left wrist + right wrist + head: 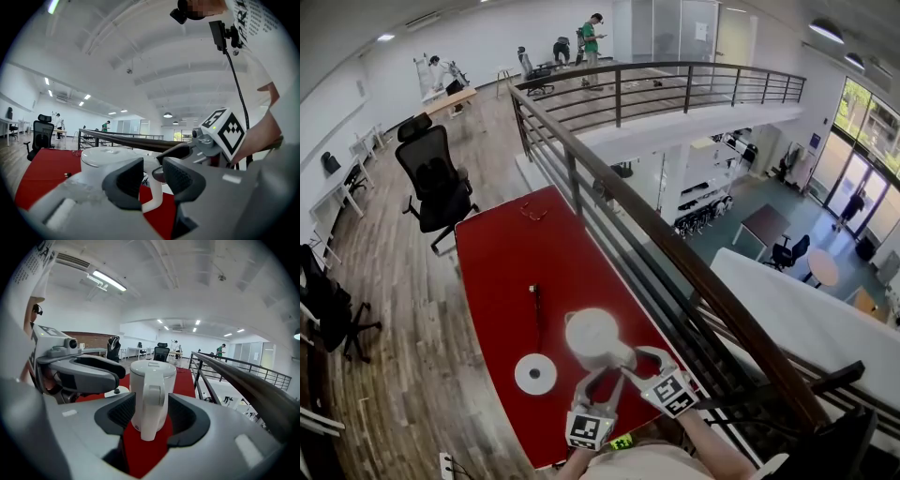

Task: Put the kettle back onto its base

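Note:
The white kettle point(590, 335) stands upright on the red table point(502, 262), just right of and beyond its round white base point(535, 374), apart from it. Both grippers come in from the near edge at the kettle's handle side. My left gripper point(605, 377) is open, and the handle point(154, 199) shows in the gap just past its dark pads point(125, 180). My right gripper point(150, 417) is open too. The kettle point(151, 389) and its handle sit between its jaws with a gap on each side. The left gripper point(79, 371) shows at this view's left, the base point(117, 391) behind it.
A small dark object point(534, 298) lies mid-table and red-rimmed glasses point(532, 214) at the far end. A dark railing point(675, 253) runs close along the table's right side above a drop to a lower floor. A black office chair point(436, 183) stands beyond the far left corner.

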`<control>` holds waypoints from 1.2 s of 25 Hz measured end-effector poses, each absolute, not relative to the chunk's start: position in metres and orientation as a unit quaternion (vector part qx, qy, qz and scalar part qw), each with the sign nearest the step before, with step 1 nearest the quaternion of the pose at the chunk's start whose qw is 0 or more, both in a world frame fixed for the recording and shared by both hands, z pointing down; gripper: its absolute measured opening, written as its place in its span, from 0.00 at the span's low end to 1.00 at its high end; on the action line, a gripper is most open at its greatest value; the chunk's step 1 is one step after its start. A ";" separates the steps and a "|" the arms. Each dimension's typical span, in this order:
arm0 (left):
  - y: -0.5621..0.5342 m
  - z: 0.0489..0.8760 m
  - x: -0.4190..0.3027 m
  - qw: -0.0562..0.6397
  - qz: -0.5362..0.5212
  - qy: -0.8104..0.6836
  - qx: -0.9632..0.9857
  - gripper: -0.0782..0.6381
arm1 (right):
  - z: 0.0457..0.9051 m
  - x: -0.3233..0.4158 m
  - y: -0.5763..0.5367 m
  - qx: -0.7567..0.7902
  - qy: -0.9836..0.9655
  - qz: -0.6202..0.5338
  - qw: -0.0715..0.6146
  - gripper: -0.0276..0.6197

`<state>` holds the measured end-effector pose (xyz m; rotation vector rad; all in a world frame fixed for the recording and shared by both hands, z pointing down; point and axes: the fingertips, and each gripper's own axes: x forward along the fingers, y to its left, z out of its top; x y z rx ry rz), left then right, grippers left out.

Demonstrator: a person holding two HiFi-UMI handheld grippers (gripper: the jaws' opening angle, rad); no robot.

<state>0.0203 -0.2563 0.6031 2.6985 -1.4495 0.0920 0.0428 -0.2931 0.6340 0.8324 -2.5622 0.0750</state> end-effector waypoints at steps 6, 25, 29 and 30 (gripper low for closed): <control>-0.255 0.619 0.024 0.048 0.050 -0.460 0.885 0.30 | 0.645 0.036 -0.300 0.297 -0.926 0.036 0.229 0.36; -0.261 0.630 0.021 0.065 0.049 -0.460 0.884 0.16 | 0.656 0.017 -0.308 0.276 -0.932 0.044 0.231 0.26; -0.261 0.628 0.020 0.063 0.051 -0.457 0.886 0.12 | 0.654 0.015 -0.309 0.271 -0.934 0.049 0.227 0.26; -0.261 0.629 0.020 0.063 0.052 -0.456 0.886 0.12 | 0.655 0.015 -0.309 0.270 -0.935 0.052 0.225 0.25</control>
